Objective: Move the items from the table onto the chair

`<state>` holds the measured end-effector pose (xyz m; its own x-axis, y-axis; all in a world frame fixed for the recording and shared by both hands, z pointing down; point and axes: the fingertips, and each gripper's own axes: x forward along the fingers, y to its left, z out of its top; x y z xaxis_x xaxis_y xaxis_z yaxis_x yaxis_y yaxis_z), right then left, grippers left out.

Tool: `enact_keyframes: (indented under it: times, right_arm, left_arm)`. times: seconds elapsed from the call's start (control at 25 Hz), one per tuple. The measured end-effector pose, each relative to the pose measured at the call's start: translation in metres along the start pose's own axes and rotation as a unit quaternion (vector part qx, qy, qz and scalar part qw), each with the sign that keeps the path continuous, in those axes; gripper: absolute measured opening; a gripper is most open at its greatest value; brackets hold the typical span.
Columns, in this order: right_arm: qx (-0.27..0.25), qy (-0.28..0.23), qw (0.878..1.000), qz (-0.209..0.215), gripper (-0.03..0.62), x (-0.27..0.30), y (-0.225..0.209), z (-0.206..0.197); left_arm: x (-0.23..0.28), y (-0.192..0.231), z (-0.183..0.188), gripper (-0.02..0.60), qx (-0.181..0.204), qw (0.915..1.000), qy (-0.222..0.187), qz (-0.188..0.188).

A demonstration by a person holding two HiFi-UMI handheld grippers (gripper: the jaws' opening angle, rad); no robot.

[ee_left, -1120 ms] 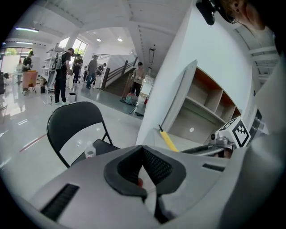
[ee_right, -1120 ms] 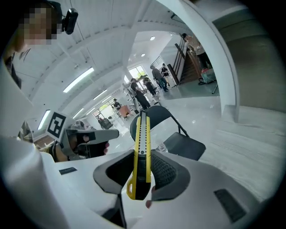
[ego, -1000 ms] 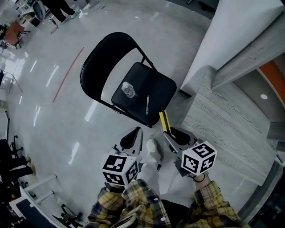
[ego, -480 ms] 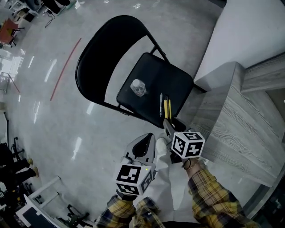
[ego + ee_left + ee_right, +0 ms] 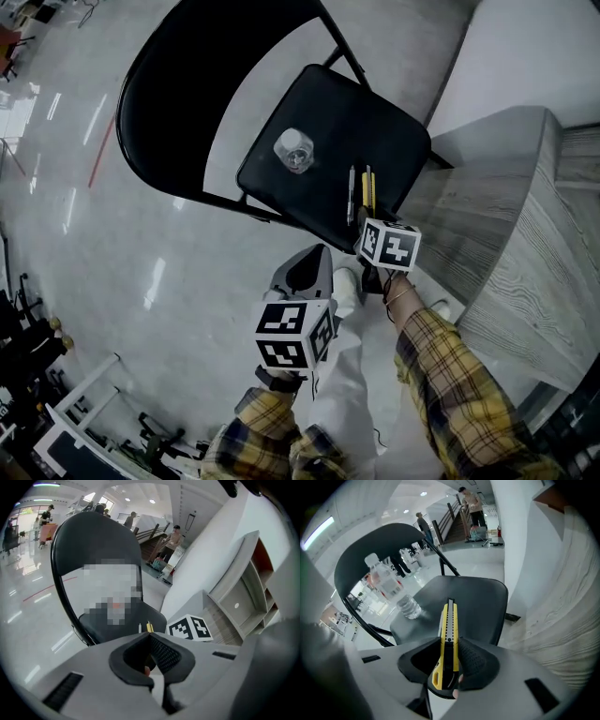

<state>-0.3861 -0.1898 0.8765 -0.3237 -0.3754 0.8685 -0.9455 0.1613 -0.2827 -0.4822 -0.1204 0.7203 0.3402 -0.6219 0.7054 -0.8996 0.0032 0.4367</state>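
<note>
A black folding chair (image 5: 328, 131) stands on the floor, with a clear water bottle (image 5: 295, 150) upright on its seat and a pen (image 5: 351, 195) lying near the seat's front right. My right gripper (image 5: 368, 223) is shut on a yellow utility knife (image 5: 367, 190), which points over the seat just right of the pen. In the right gripper view the knife (image 5: 448, 634) sits between the pads (image 5: 476, 660), with the bottle (image 5: 389, 585) ahead on the left. My left gripper (image 5: 314, 264) hangs shut and empty in front of the chair (image 5: 122, 618).
A grey wood-grain table (image 5: 525, 253) stands to the right of the chair, against a white wall (image 5: 534, 56). Shiny floor (image 5: 84, 244) spreads to the left, with a red line (image 5: 101, 150) on it. People stand far off in the hall (image 5: 471, 503).
My right gripper has carried the knife forward from in front of the chair to over the seat beside the pen. The left gripper followed a little, still shut.
</note>
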Motion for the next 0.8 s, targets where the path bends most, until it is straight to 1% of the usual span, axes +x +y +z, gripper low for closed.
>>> enact_keyframes:
  times: [0.12, 0.32, 0.4, 0.56, 0.68, 0.8]
  right_arm:
    - [-0.004, 0.041, 0.999, -0.015, 0.126, 0.024, -0.016, -0.01]
    - [-0.021, 0.065, 0.997, -0.029, 0.126, 0.037, -0.019, -0.016]
    - [-0.024, 0.066, 0.997, -0.029, 0.127, 0.036, -0.016, -0.014]
    - [-0.03, 0.046, 0.998, -0.021, 0.127, 0.021, -0.001, 0.0]
    - [-0.04, 0.03, 0.999, 0.001, 0.127, -0.003, 0.02, 0.008]
    - [-0.05, 0.014, 0.997, 0.049, 0.127, -0.041, 0.053, 0.017]
  left_arm:
    - [0.02, 0.007, -0.009, 0.003, -0.012, 0.9998, 0.013, 0.006]
    - [0.024, 0.008, -0.022, 0.003, -0.022, 0.9995, 0.022, 0.003]
    - [0.021, 0.008, -0.023, 0.003, -0.023, 0.9994, 0.024, 0.002]
    - [0.008, 0.011, -0.016, 0.003, -0.023, 0.9996, 0.016, 0.004]
    - [-0.01, 0.013, -0.007, 0.003, -0.026, 0.9996, 0.005, 0.012]
    - [-0.034, 0.01, 0.007, 0.003, -0.023, 0.9995, -0.008, 0.02]
